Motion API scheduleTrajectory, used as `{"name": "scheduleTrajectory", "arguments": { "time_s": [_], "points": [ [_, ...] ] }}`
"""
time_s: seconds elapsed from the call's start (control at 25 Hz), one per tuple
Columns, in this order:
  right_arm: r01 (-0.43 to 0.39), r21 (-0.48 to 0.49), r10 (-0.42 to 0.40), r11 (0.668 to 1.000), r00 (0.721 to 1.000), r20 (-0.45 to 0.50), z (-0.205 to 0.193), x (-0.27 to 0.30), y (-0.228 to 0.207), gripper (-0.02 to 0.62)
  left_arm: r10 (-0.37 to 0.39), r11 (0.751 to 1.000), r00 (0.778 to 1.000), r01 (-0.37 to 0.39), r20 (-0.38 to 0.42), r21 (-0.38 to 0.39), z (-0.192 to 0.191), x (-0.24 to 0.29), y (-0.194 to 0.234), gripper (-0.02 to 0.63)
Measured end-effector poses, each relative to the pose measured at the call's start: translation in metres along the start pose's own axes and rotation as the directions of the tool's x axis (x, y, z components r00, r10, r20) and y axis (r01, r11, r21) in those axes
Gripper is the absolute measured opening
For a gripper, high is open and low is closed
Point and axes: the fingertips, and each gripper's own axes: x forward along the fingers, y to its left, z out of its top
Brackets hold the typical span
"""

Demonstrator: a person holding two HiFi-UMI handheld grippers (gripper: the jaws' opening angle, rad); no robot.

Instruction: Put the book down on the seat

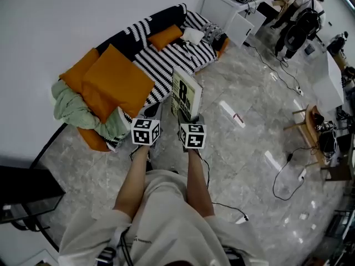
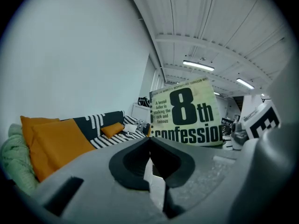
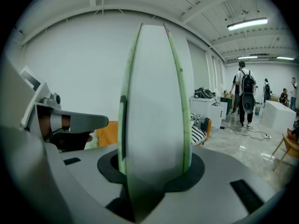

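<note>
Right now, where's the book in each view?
Head view: book centre, upright above the right gripper.
Left gripper view: book right of centre, cover facing the camera.
Right gripper view: book centre, edge-on between the jaws.
Shared landmark: striped seat.

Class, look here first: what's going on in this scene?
A person holds a gripper in each hand. The right gripper clamps a book upright by its lower edge. The left gripper is shut and empty beside it. The low striped seat with orange cushions lies just ahead; the book is not on it yet.
</note>
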Motion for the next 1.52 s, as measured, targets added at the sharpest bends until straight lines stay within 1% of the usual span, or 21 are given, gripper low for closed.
{"name": "scheduleTrajectory", "arguments": {
  "time_s": [0.08,0.24,0.6,0.8,0.88,0.96,1.12,1.2,1.32,1.4,1.52],
  "points": [
    [0.004,-0.002,-0.004,1.0,1.0,0.012,0.01,0.009,-0.002,0.159,-0.013,1.0,1.0,0.013,0.011,0.002,0.011,0.011,0.006,0.009],
    [0.011,0.0,-0.011,1.0,1.0,0.001,0.022,0.031,-0.007,0.16,-0.032,0.999,0.999,0.032,0.015,-0.004,0.026,0.032,0.02,0.009],
    [0.024,-0.019,-0.024,1.0,0.999,-0.021,0.042,0.077,0.007,0.16,-0.084,0.996,0.996,0.084,0.011,-0.006,0.046,0.067,0.054,0.009],
    [0.045,-0.035,-0.046,0.998,0.999,-0.026,0.047,0.096,0.017,0.16,-0.091,0.996,0.996,0.091,0.012,-0.01,0.054,0.079,0.083,0.009],
    [0.057,-0.044,-0.059,0.997,0.998,-0.037,0.046,0.104,0.019,0.16,-0.098,0.995,0.995,0.098,0.007,-0.019,0.054,0.082,0.092,0.009],
    [0.072,-0.038,-0.074,0.997,0.996,-0.046,0.046,0.11,0.019,0.16,-0.113,0.994,0.994,0.113,-0.009,-0.009,0.051,0.086,0.098,0.009],
    [0.116,-0.028,-0.118,0.993,0.992,-0.053,0.041,0.124,0.03,0.16,-0.147,0.989,0.985,0.147,-0.086,-0.013,0.034,0.087,0.116,0.009],
    [0.136,0.0,-0.136,0.991,0.99,-0.042,0.036,0.13,0.038,0.16,-0.15,0.989,0.982,0.151,-0.116,-0.003,0.024,0.082,0.126,0.009],
    [0.149,0.042,-0.148,0.988,0.989,-0.025,0.032,0.139,0.048,0.16,-0.145,0.989,0.981,0.148,-0.129,0.014,0.018,0.078,0.143,0.009],
    [0.153,0.049,-0.151,0.987,0.988,-0.034,0.026,0.145,0.056,0.16,-0.137,0.99,0.981,0.141,-0.135,0.02,0.015,0.075,0.155,0.009],
    [0.152,0.05,-0.149,0.987,0.987,-0.059,0.016,0.151,0.067,0.16,-0.135,0.99,0.98,0.138,-0.146,0.011,0.008,0.069,0.168,0.009]
  ]
}}
